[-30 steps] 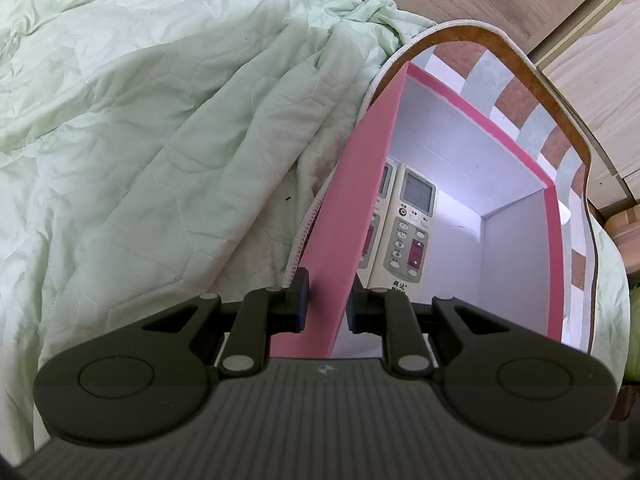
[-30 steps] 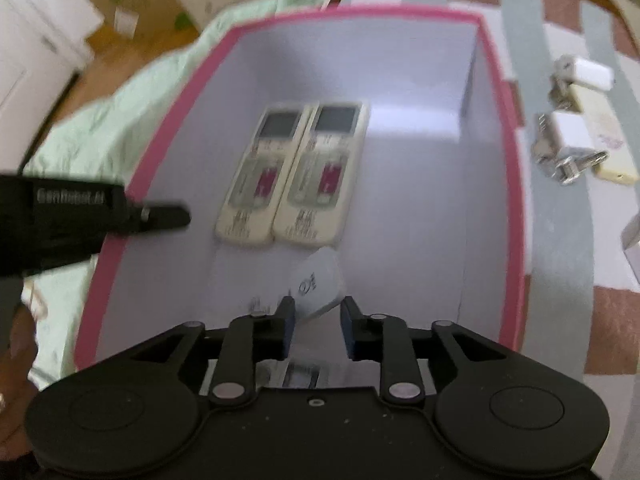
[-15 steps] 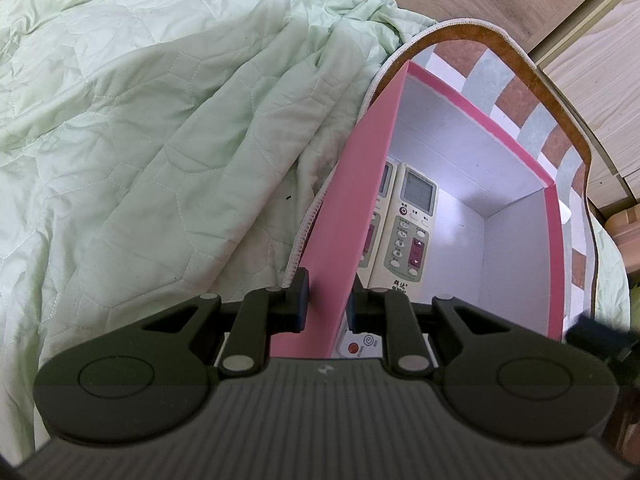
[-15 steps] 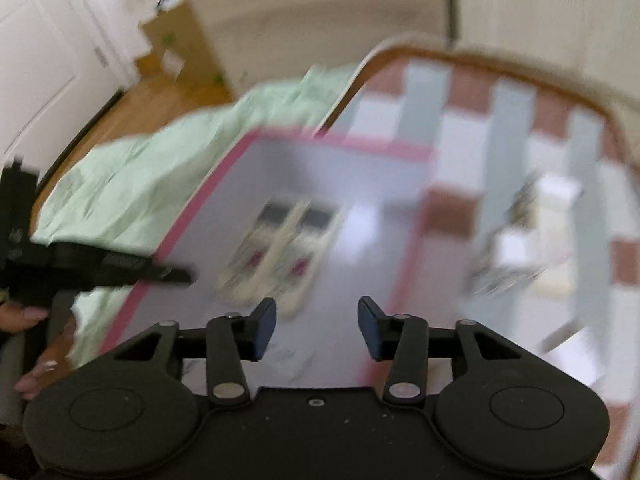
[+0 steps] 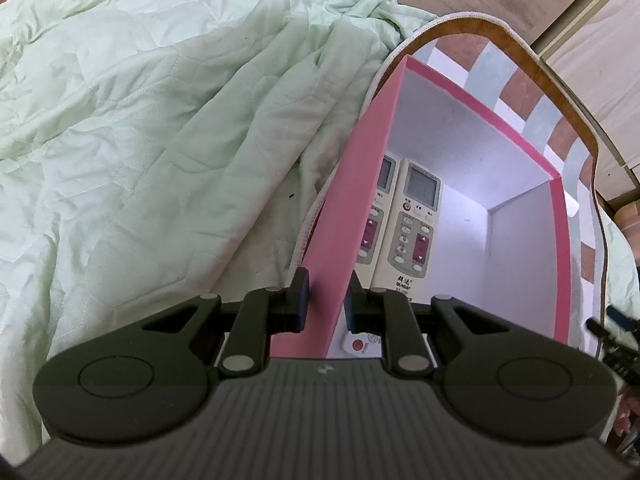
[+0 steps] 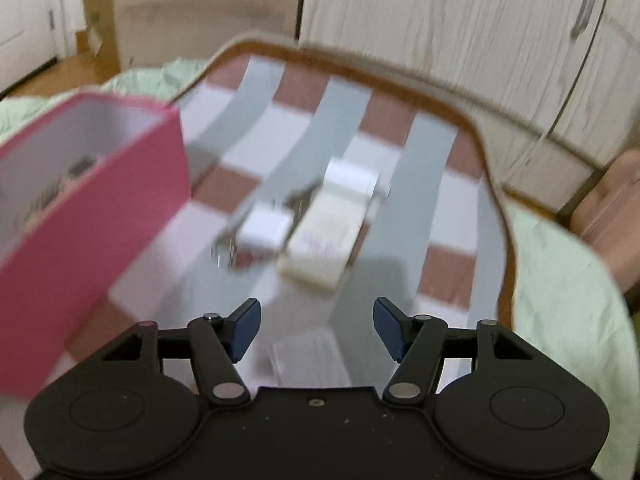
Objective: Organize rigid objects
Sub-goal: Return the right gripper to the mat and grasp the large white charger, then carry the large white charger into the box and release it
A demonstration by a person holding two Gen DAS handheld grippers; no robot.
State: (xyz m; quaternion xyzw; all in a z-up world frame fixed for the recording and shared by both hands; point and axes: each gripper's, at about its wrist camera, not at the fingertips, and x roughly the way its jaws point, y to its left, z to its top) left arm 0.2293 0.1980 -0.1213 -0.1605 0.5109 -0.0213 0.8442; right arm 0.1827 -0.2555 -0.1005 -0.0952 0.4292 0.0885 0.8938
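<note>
My left gripper (image 5: 325, 300) is shut on the near wall of the pink box (image 5: 344, 216), one pad outside and one inside. Two cream remote controls (image 5: 414, 220) lie side by side on the box's white floor, and a small white item with a red button (image 5: 356, 345) shows just behind the fingers. My right gripper (image 6: 316, 330) hangs over the checked mat with its jaws opening and nothing between them. Ahead of it lie a cream rectangular block (image 6: 324, 240), a small white cube (image 6: 266, 226) and a white box (image 6: 352, 178), all blurred. The pink box (image 6: 92, 216) is at its left.
A pale green quilt (image 5: 152, 148) covers the bed left of the box. The checked mat (image 6: 432, 184) has a brown border. Wooden cupboard doors (image 6: 460, 20) stand behind the bed. A flat white piece (image 6: 308, 360) lies just before my right gripper.
My right gripper let go of a white item in the box, left it and swung right over the mat, its jaws spreading. The left gripper stayed clamped on the box wall.
</note>
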